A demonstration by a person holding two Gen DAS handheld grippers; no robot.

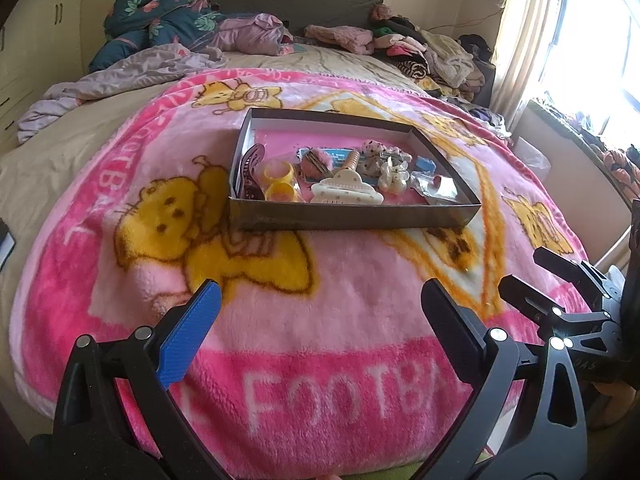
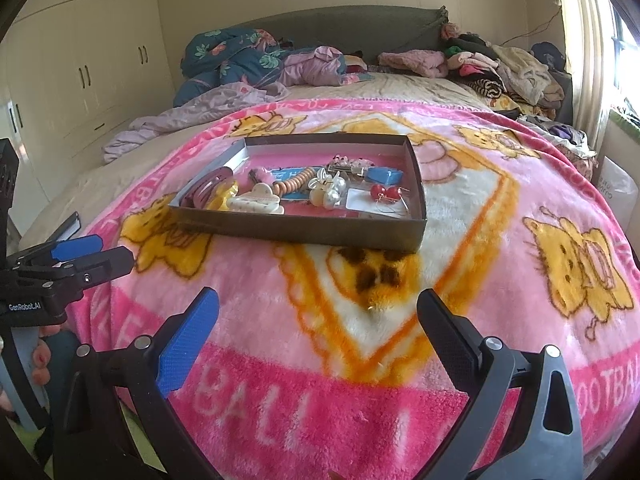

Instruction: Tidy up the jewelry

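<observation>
A shallow dark cardboard box [image 1: 352, 216] [image 2: 304, 232] with a pink floor sits on the pink blanket. It holds jumbled hair clips and jewelry: a cream claw clip [image 1: 346, 194] [image 2: 256, 202], yellow rings [image 1: 278, 178], a beaded bracelet [image 2: 294, 182], red ball earrings [image 2: 384, 192], a blue card [image 2: 384, 176]. My left gripper [image 1: 320, 300] [image 2: 92, 254] is open and empty, short of the box's near wall. My right gripper [image 2: 318, 308] [image 1: 520, 268] is open and empty, also short of the box.
The pink cartoon blanket [image 1: 320, 360] [image 2: 500, 280] covers the near half of a bed. Piled clothes and bedding [image 1: 180, 24] [image 2: 500, 68] lie at the far end. A wardrobe [image 2: 88, 60] stands on the left, a bright window [image 1: 592, 40] on the right.
</observation>
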